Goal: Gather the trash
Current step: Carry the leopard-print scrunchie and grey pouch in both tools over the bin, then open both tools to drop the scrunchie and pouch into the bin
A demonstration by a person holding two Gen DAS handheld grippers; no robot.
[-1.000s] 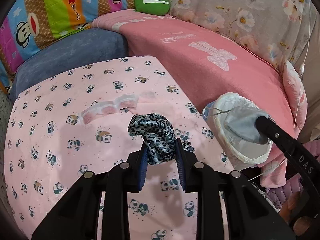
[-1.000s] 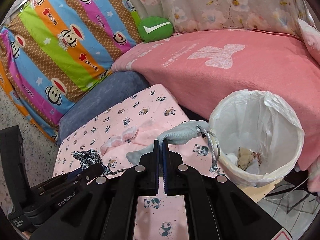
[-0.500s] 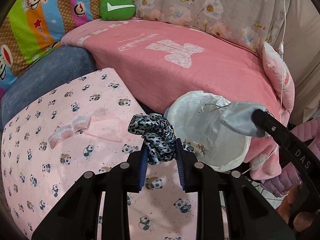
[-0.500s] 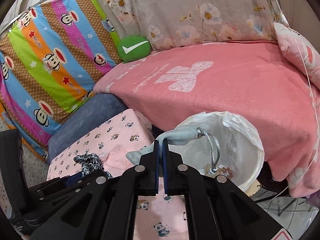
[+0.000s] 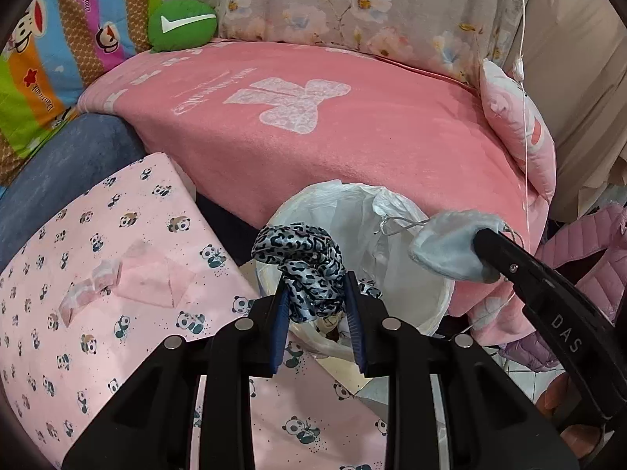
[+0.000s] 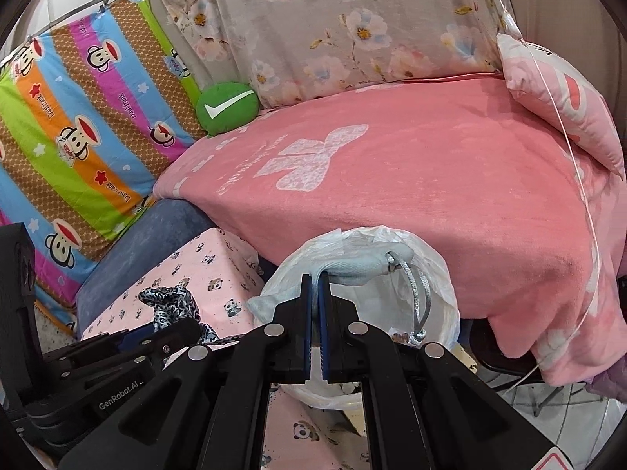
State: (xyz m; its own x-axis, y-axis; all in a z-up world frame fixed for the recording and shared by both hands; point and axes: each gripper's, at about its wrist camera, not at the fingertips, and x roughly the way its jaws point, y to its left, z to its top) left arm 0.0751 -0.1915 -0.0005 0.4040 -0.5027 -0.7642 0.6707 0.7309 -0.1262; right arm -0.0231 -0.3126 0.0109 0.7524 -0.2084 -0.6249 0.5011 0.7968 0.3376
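My left gripper (image 5: 316,293) is shut on a bunched leopard-print satin cloth (image 5: 301,262), held over the near rim of a white-lined trash bin (image 5: 392,274). My right gripper (image 6: 315,286) is shut on a pale blue face mask (image 6: 360,264) whose silver loop (image 6: 417,305) dangles over the bin (image 6: 443,313). In the left wrist view the mask (image 5: 446,250) hangs at the tip of the right gripper, above the bin's right rim. The leopard cloth (image 6: 168,305) and the left gripper show at the lower left of the right wrist view.
A panda-print pink tabletop (image 5: 98,274) carries a clear plastic wrapper (image 5: 88,290) and a pink tissue (image 5: 156,278). Behind the bin lies a bed with a pink blanket (image 5: 333,137), a green cushion (image 5: 182,25), striped bedding (image 6: 78,117) and a pink pillow (image 5: 517,125).
Both grippers have carried their loads to the right, from over the panda tabletop to above the bin. The wrapper and tissue have slid to the left of the view.
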